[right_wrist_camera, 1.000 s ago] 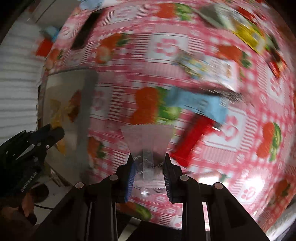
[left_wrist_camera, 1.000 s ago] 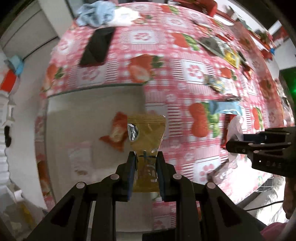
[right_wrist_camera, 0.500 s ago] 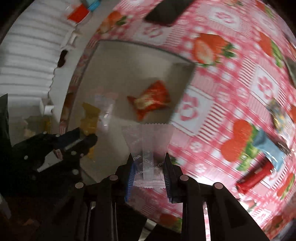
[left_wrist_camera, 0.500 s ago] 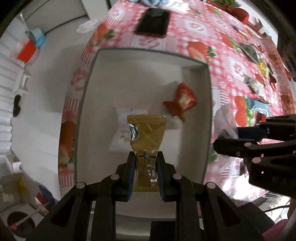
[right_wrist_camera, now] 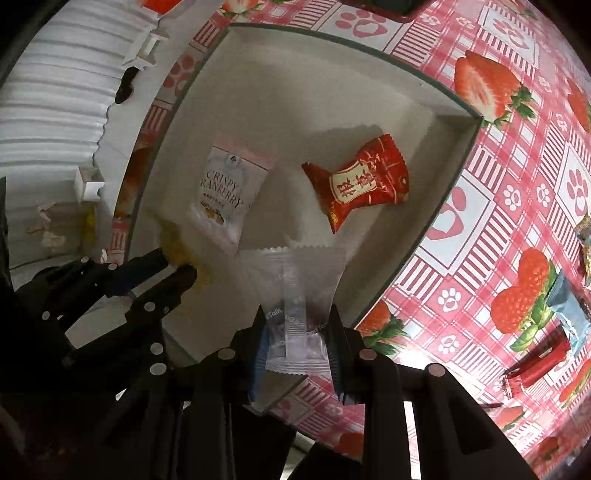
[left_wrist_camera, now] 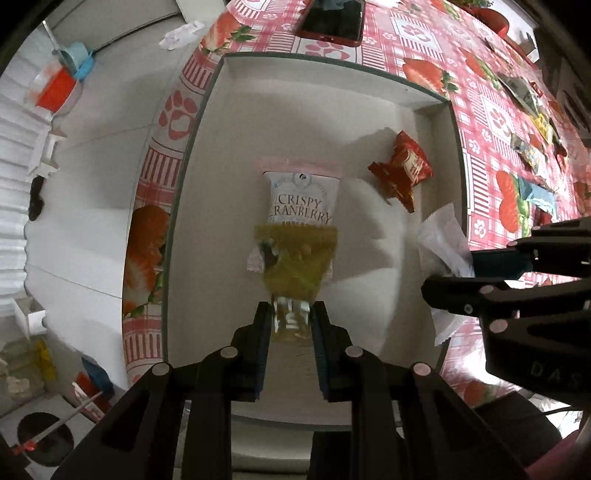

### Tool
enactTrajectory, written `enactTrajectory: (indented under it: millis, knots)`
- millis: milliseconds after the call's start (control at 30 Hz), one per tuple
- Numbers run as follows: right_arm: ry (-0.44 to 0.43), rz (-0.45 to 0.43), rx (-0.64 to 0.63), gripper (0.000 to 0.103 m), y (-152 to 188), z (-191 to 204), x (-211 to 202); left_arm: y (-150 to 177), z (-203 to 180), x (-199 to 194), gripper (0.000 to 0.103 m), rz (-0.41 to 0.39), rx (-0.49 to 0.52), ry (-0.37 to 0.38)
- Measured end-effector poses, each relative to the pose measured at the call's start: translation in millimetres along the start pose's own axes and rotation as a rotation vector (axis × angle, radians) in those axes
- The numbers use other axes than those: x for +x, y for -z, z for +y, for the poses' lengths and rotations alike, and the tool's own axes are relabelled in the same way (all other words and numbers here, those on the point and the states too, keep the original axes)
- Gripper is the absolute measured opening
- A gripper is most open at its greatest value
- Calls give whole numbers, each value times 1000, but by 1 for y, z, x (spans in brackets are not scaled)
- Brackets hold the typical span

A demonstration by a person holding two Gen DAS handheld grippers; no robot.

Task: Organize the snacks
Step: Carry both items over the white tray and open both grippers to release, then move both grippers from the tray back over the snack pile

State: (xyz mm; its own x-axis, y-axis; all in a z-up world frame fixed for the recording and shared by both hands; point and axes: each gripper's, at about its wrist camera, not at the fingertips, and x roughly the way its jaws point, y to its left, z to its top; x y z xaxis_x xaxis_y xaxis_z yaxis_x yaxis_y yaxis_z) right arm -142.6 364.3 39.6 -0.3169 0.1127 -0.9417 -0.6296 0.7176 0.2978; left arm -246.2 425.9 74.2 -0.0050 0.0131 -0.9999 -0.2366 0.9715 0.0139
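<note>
Tablecloth point(left_wrist_camera: 424, 29): red and pink check, printed with strawberries and paw prints.
Phone point(left_wrist_camera: 332, 18): dark screen, red case, flat on the cloth near the table's far edge.
Floor point(left_wrist_camera: 103, 122): pale tiles beside the table.
Orange tub point(left_wrist_camera: 55, 92): on the floor, a blue object touching it.
Crumpled paper point(left_wrist_camera: 181, 33): white, on the floor near the table's edge.

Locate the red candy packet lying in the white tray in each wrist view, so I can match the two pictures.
Left wrist: red candy packet lies right of centre, near the tray's right wall, right of the Crispy Cranberry packet.
Right wrist: red candy packet sits just above centre, again right of the Crispy Cranberry packet.
Shared landmark: the white tray.
</note>
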Motion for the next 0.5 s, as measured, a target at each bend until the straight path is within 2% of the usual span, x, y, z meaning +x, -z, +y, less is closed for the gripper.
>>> enactTrajectory:
  millis: [133, 167, 200, 233, 267, 333, 400, 467, 500]
  knots:
    - [1, 0, 9, 31, -4, 1, 2, 2, -4, -2, 25, -5, 19, -7]
    - [1, -3, 11, 35, -6, 5, 4, 2, -6, -3, 25, -4, 26, -10]
    - [1, -6, 13, 39, -6, 4, 2, 2, -8, -2, 30, -4, 32, -15]
    - [0, -11, 13, 57, 0, -6, -5, 0, -11, -2, 40, -3, 36, -18]
    - [2, -17, 13, 66, 2, -8, -8, 2, -13, -3, 46, -5, 39, -21]
    - [5, -31, 10, 66, 2, -9, -12, 1, -16, -6, 66, -14, 41, -27]
    - [9, -36, 12, 66, 2, -10, -14, 2, -18, -9, 73, -25, 38, -31]
    - [15, -42, 23, 66, 4, -16, -17, 0, -22, -13, 74, -30, 42, -32]
    - [15, -44, 33, 70, 6, -21, -19, -1, -24, -14, 74, -31, 47, -32]
